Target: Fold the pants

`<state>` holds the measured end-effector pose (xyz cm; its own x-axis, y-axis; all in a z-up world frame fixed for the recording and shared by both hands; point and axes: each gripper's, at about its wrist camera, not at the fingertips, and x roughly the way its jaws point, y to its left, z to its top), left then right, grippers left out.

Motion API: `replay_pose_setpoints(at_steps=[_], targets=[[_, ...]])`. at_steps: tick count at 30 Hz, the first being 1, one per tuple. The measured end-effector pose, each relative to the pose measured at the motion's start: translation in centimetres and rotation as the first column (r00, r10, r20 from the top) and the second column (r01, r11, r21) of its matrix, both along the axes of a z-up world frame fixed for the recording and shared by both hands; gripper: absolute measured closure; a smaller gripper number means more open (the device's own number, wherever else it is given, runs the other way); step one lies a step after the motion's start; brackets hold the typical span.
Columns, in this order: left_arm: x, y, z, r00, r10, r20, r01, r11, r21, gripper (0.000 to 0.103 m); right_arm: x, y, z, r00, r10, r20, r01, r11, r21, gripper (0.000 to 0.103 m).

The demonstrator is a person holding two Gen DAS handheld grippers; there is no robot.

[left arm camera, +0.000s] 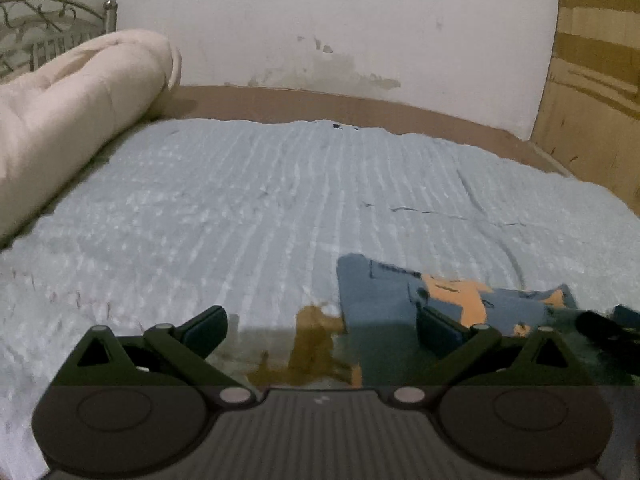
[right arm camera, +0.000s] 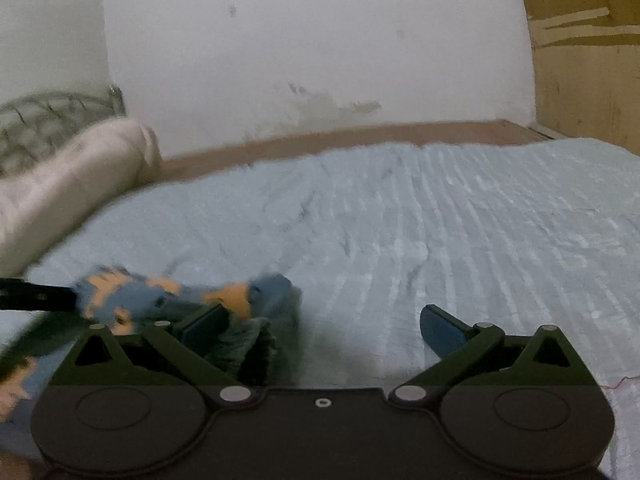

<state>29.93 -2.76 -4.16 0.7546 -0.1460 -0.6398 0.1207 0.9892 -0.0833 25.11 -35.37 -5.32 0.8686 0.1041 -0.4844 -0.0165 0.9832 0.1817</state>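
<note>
Blue-and-orange pants point(left arm camera: 452, 296) are seen bunched on a bed point(left arm camera: 248, 208), low between two spread, empty grippers: the left gripper point(left arm camera: 322, 326) and the right gripper point(right arm camera: 324, 326). An edge is best pinched cleanly and the cloth drawn flat before folding. Only the left view shows a brown patch point(left arm camera: 316, 344); only the right shows the fabric's dark folds.
</note>
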Motion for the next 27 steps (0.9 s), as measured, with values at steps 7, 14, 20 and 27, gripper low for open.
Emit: replay_pose_setpoints(at_steps=[7, 14, 20, 27], targets=[[-0.7, -0.3, -1.2, 0.999, 0.014, -0.047, -0.013, 1.000, 0.015, 0.001, -1.8, 1.9, 0.7, 0.996, 0.076, -0.035, -0.078, 0.995, -0.057, 0.001], [-6.5, 0.3, -1.5, 1.000, 0.010, -0.012, -0.010, 1.000, -0.015, 0.001, -6.7, 1.9, -0.4, 0.999, 0.045, -0.017, -0.046, 0.999, -0.029, 0.001], [-10.4, 0.6, -0.9, 0.999, -0.002, 0.033, 0.002, 1.000, 0.000, 0.001, -10.6, 2.2, -0.7, 0.998, 0.059, 0.037, -0.056, 0.996, -0.071, 0.001], [-12.6, 0.5, -0.5, 0.999, 0.003, 0.040, -0.003, 1.000, 0.009, 0.001, -11.9, 2.8, -0.6, 0.998, 0.048, 0.036, -0.045, 0.994, -0.098, 0.001]])
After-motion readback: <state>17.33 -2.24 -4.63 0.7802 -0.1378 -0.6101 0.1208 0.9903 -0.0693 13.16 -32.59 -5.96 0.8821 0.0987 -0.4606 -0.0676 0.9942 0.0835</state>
